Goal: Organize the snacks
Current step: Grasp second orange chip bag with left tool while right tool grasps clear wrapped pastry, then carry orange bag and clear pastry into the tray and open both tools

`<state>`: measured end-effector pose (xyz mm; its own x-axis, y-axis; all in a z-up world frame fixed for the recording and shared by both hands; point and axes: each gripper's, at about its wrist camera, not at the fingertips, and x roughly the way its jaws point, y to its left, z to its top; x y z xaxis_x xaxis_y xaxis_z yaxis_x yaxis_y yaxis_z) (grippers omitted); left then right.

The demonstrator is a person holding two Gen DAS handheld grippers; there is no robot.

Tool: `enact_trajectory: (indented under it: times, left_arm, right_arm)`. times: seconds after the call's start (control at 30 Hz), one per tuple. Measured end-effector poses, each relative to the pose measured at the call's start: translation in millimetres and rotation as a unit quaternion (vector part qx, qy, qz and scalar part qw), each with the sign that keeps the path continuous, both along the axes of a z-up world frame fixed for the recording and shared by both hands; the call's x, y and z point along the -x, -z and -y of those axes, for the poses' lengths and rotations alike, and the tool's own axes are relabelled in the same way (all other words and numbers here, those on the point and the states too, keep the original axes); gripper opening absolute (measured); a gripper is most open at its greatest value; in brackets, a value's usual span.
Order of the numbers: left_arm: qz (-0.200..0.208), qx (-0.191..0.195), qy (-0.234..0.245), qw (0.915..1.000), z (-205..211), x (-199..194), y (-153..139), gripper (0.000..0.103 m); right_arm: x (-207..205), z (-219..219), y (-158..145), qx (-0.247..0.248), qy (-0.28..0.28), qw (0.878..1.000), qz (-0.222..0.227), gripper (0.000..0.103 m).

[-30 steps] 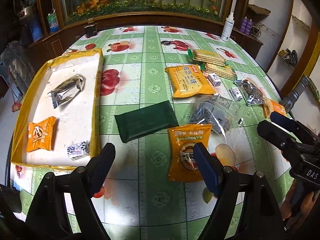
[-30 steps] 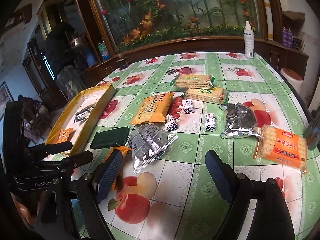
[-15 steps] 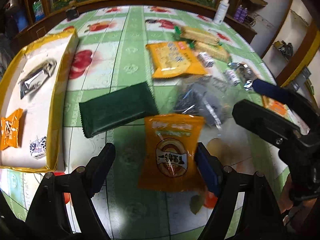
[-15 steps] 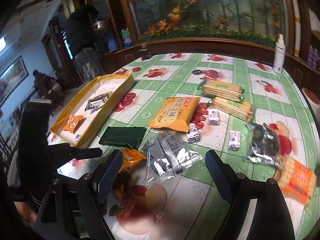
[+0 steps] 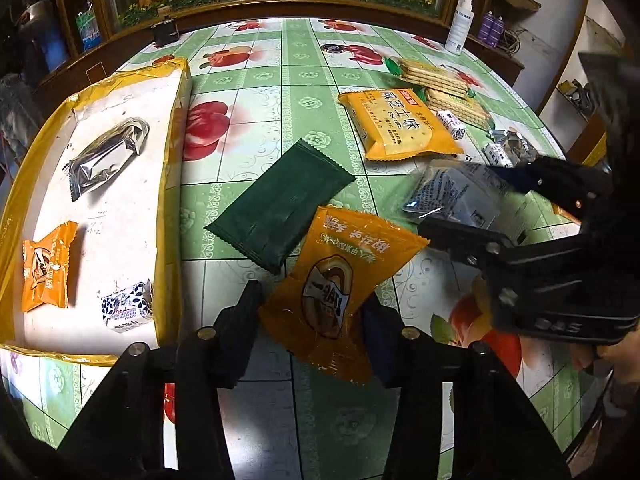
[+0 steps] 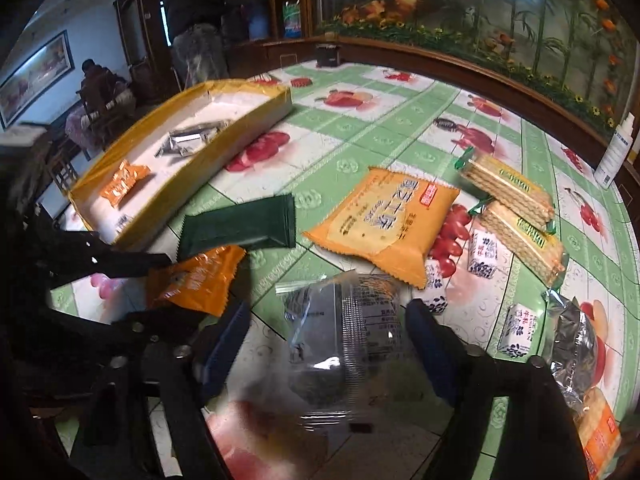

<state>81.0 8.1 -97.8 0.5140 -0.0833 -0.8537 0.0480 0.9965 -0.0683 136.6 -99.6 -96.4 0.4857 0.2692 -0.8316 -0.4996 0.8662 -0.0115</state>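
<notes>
Left gripper closing, pads pinching the orange packet; right gripper closing around the clear packet (pads not touching yet).

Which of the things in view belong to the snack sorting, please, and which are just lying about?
Job in hand:
yellow tray
orange snack packet, between the closing left jaws
clear packet, between the closing right jaws
dark green packet

Lying about:
white spray bottle
small dark box

Left bare worktop between yellow tray and orange cracker pack, blocked nearer by dark green packet.
</notes>
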Motion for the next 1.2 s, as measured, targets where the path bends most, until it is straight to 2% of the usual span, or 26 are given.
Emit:
enact_trajectory:
  times: [0.07,0.27,0.47,0.73,1.03,1.2]
  left_arm:
    - [0.001,0.007,0.001,1.0000,-2.6,1.3,-1.2,0.042]
    - [0.009,0.029,0.003,0.9995,-6.5,9.4,-7.8,0.038]
    - [0.029,0.033,0.004,0.9990,-9.1,23.9,-21.1,0.038]
    - [0.060,0.031,-0.020,0.9975,-31.9,43.4,-42.2,0.038]
    - [0.072,0.033,-0.067,0.9947,-71.7,47.7,-46.9,0.038]
    - [0.074,0.029,-0.120,0.9897,-109.7,45.1,-49.0,0.038]
  right_arm:
    - [1.6,0.7,3.2,0.009,0.007,1.000,0.000,0.062]
    - [11.3,16.7,-8.9,-0.043,0.035,0.998,-0.009,0.048]
    - [29.0,22.6,-13.9,-0.074,0.050,0.996,-0.015,0.047]
    - [42.5,21.5,-36.5,-0.124,0.061,0.990,0.000,0.046]
    - [37.9,-21.1,-47.2,-0.156,0.034,0.987,0.000,0.046]
    - [25.9,-56.3,-47.7,-0.183,0.013,0.983,-0.009,0.046]
